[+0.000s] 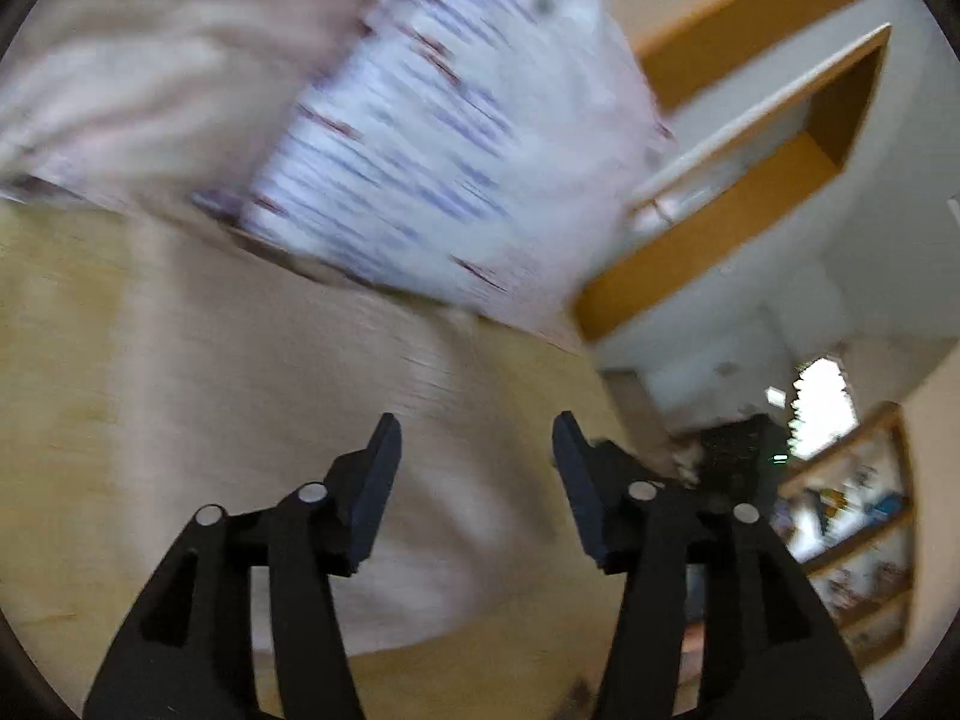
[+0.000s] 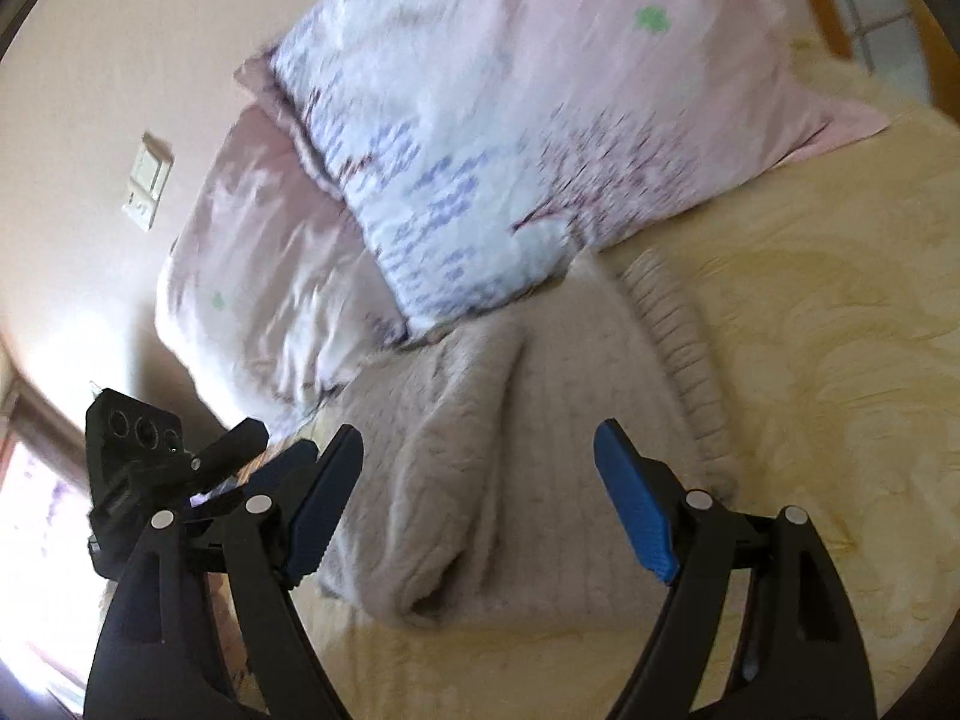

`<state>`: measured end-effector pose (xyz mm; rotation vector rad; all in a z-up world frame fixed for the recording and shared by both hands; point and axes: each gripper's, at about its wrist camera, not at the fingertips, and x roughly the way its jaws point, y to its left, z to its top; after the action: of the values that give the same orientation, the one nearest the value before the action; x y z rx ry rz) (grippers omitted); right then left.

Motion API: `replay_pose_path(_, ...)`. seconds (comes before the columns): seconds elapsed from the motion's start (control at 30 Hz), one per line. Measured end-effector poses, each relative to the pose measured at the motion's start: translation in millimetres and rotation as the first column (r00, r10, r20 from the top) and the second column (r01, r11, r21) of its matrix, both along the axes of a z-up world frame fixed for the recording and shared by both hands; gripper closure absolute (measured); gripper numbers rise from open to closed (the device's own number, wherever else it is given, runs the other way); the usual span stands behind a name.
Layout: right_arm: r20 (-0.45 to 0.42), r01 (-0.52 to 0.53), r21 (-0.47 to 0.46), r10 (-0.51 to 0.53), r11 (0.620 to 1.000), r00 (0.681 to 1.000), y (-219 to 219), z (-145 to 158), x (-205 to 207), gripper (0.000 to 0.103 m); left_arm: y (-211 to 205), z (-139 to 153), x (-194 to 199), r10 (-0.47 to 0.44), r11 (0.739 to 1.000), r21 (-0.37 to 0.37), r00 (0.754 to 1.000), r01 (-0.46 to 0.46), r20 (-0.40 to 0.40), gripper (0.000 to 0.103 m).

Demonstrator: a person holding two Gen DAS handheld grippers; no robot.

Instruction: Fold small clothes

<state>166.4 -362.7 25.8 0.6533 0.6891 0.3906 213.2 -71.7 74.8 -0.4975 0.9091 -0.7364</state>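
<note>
A pale pinkish-beige knitted garment [image 2: 528, 456] lies partly folded on a yellow bedspread [image 2: 828, 360], with a ribbed hem along its right side. It shows blurred in the left wrist view [image 1: 372, 438]. My right gripper [image 2: 480, 462] is open and empty just above the garment, one finger on each side of its folded middle. My left gripper [image 1: 477, 450] is open and empty above the same garment. The left gripper's body [image 2: 138, 468] appears at the left of the right wrist view.
Two pink and white patterned pillows [image 2: 480, 138] lie beyond the garment against the wall. A wall switch [image 2: 147, 180] sits at left. A wooden door frame [image 1: 750, 192] and shelves [image 1: 858, 528] show at right in the left wrist view.
</note>
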Motion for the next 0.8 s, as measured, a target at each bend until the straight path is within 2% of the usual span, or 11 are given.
replay_pose_path(0.07,-0.037,-0.055,0.026,0.056,0.998,0.998,7.4,-3.3,10.2,0.023,19.3,-1.9,1.9,0.088,0.992,0.091,0.996,-0.089,0.018,0.045)
replay_pose_path(0.13,-0.064,-0.089,0.042,0.091,0.995,0.994,13.6,-7.0,19.6,0.027,38.9,-8.6,7.5,0.165,0.971,0.173,0.986,-0.166,0.022,0.043)
replay_pose_path(0.2,-0.107,-0.108,0.055,0.113,0.993,0.988,21.0,-12.8,33.6,0.029,52.4,-18.4,12.5,0.2,0.957,0.214,0.98,-0.196,0.001,0.042)
replay_pose_path(0.3,-0.159,-0.13,0.094,0.144,0.987,0.977,27.8,-23.8,48.4,0.033,57.9,-35.2,21.5,0.2,0.949,0.259,0.979,-0.181,-0.048,0.041)
replay_pose_path(0.4,-0.2,-0.138,0.107,0.157,0.985,0.967,35.5,-35.6,58.2,0.038,55.5,-50.5,20.0,0.169,0.957,0.254,0.981,-0.141,-0.092,0.037)
replay_pose_path(0.47,-0.188,-0.154,0.096,0.17,0.983,0.967,41.1,-34.5,58.2,0.052,56.2,-55.4,20.9,0.168,0.958,0.251,0.982,-0.141,-0.089,0.035)
replay_pose_path(0.53,-0.174,-0.174,0.102,0.19,0.979,0.966,46.6,-34.2,59.9,0.058,58.5,-57.3,18.9,0.164,0.961,0.238,0.982,-0.138,-0.094,0.035)
replay_pose_path(0.63,-0.189,-0.154,0.123,0.175,0.98,0.966,47.6,-39.9,70.4,0.058,57.2,-60.5,18.1,0.16,0.964,0.232,0.982,-0.133,-0.101,0.035)
replay_pose_path(0.7,-0.193,-0.132,0.172,0.165,0.976,0.967,45.8,-45.0,79.8,0.061,55.1,-60.7,18.9,0.16,0.964,0.229,0.982,-0.134,-0.098,0.035)
replay_pose_path(0.77,-0.182,-0.109,0.173,0.14,0.979,0.973,45.8,-46.4,86.7,0.08,56.5,-58.7,17.2,0.166,0.964,0.223,0.982,-0.142,-0.092,0.035)
replay_pose_path(0.8,-0.169,-0.106,0.158,0.133,0.982,0.977,47.7,-45.2,88.1,0.082,55.1,-57.5,18.7,0.167,0.966,0.217,0.981,-0.144,-0.094,0.034)
